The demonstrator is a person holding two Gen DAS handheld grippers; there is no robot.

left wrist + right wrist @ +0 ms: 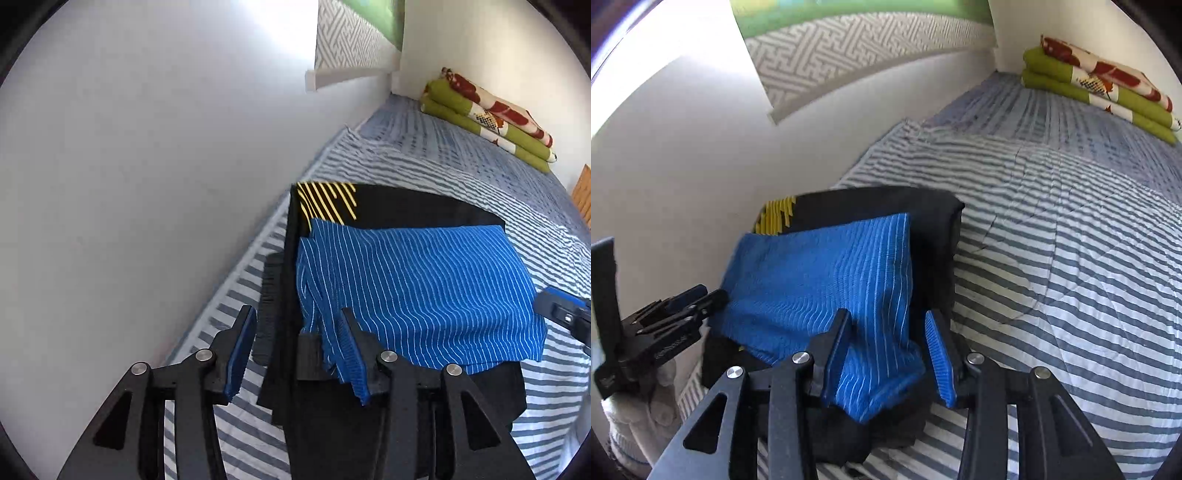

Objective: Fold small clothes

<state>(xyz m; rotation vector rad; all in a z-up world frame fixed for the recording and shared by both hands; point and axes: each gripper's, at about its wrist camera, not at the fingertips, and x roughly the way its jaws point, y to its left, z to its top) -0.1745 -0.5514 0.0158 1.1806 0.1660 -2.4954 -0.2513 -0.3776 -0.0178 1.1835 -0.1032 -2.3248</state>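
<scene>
Lying flat on a black garment on the striped bedspread, the blue cloth appears already folded, its long axis running left to right between the two grippers. Left gripper: jaws apart, straddling the cloth's near-left corner, one pad resting on the ragged edge. Right gripper: jaws apart, the near-right corner lying between them, unclamped. Both stand equally close; either could close on its corner. A folded blanket sits far right, well apart.

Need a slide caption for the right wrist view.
Open right gripper straddles the folded blue striped garment lying on a black garment.
</scene>
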